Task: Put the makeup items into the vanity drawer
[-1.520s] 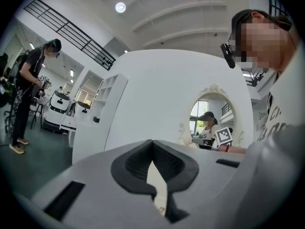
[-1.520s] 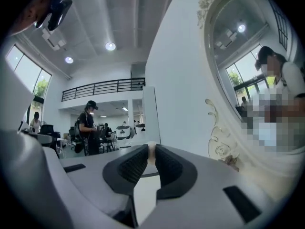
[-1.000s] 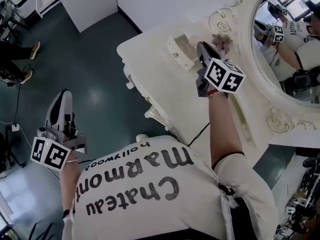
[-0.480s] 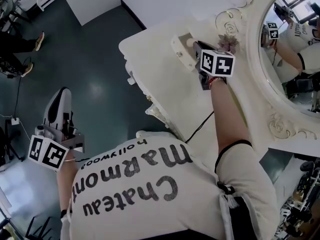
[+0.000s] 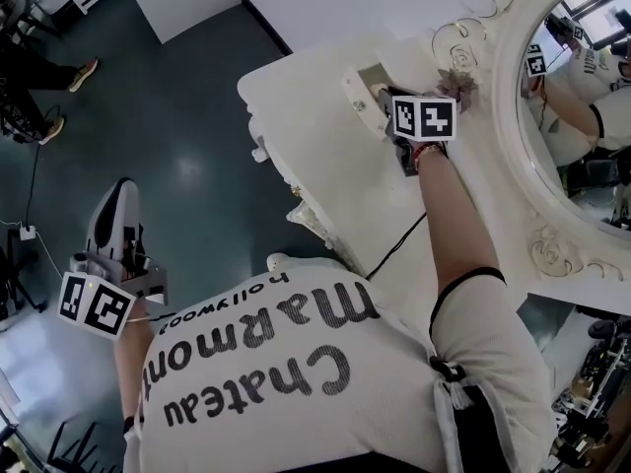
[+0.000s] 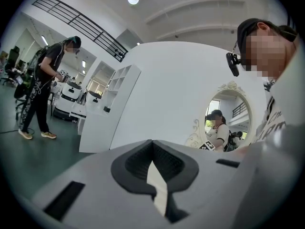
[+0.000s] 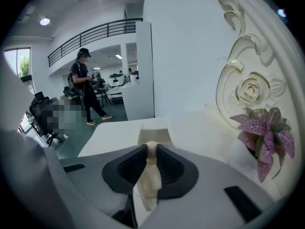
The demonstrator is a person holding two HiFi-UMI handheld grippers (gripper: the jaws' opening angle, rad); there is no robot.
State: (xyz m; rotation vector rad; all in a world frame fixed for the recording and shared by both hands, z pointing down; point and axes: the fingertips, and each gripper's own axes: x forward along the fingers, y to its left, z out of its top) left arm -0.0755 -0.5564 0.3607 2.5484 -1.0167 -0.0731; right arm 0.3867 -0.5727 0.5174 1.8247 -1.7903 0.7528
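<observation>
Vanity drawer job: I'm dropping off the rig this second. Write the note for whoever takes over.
Left gripper: fingers shut and empty, hanging low at the person's side, away from the vanity.
Right gripper: shut on a slim beige makeup item, held at the open vanity drawer.
Done: the drawer is open and the item is gripped and brought to it.
Left: lower the item in, release it, probably close the drawer. No other makeup items show in these views.

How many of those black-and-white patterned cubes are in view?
2. The left cube rides the left gripper, low beside the person; the right cube rides the right gripper at the vanity drawer. The mirror only reflects that one.
</observation>
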